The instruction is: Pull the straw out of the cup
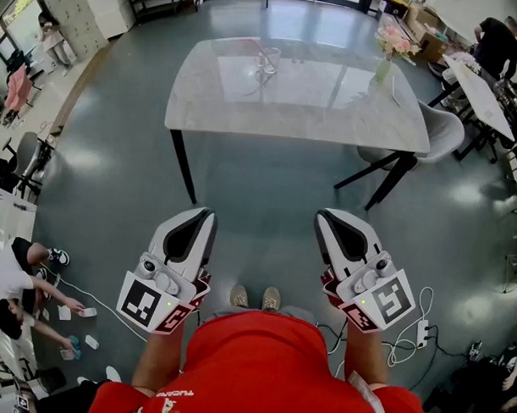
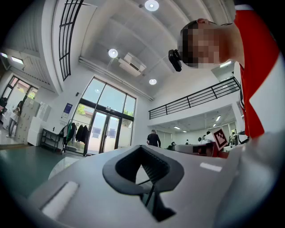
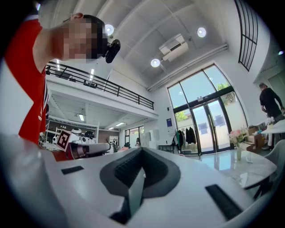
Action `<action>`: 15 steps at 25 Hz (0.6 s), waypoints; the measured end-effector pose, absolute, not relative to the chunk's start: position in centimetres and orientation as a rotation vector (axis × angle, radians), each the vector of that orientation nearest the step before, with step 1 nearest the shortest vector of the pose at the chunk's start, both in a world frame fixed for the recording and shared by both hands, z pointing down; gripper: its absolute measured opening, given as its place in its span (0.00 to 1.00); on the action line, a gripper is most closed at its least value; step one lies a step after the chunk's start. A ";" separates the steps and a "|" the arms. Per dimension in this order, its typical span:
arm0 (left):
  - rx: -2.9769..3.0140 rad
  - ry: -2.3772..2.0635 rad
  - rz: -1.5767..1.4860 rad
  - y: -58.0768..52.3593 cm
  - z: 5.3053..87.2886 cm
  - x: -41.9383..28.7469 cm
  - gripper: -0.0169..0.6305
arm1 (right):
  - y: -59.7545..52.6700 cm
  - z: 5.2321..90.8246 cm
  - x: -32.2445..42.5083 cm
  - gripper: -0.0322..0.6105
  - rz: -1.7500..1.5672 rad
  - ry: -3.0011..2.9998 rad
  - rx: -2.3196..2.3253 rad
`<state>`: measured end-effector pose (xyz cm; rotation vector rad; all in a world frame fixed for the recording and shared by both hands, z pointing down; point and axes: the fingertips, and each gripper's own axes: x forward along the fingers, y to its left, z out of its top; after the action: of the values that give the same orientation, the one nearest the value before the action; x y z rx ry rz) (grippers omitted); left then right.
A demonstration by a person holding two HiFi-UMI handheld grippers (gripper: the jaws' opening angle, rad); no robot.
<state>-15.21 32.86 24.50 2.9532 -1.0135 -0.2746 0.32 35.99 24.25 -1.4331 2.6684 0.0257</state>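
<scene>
The straw (image 1: pixel 255 49) should be very light, thin and easily crushed, so it is probably best pinched gently near its upper end, above the rim. It can then be drawn out along its own length while the other gripper steadies the cup (image 1: pixel 268 60). The cup looks like clear glass, likely smooth, slippery and easy to tip. From the head view the cup is small and far off, standing on the far side of the pale marble table (image 1: pixel 330 102). The straw seems to be a faint pinkish line leaning to the left in it, though that is hard to confirm. The left gripper (image 1: pixel 209 214) and the right gripper (image 1: pixel 322 214) both have their jaws together on nothing, well short of the table.
</scene>
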 end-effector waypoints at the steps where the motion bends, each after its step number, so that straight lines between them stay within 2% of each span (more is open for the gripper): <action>1: 2.954 -1.014 -0.275 32.9 24.5 -15.1 0.03 | 36.1 24.2 0.4 0.05 0.027 2.667 -1.433; 15: 2.952 -1.037 -0.260 33.5 24.5 -13.1 0.03 | 36.7 24.3 2.9 0.05 0.004 2.640 -1.431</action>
<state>-13.13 33.51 24.49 2.9520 -1.0366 -0.2604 2.89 36.73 24.32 -1.4311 2.6397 0.0045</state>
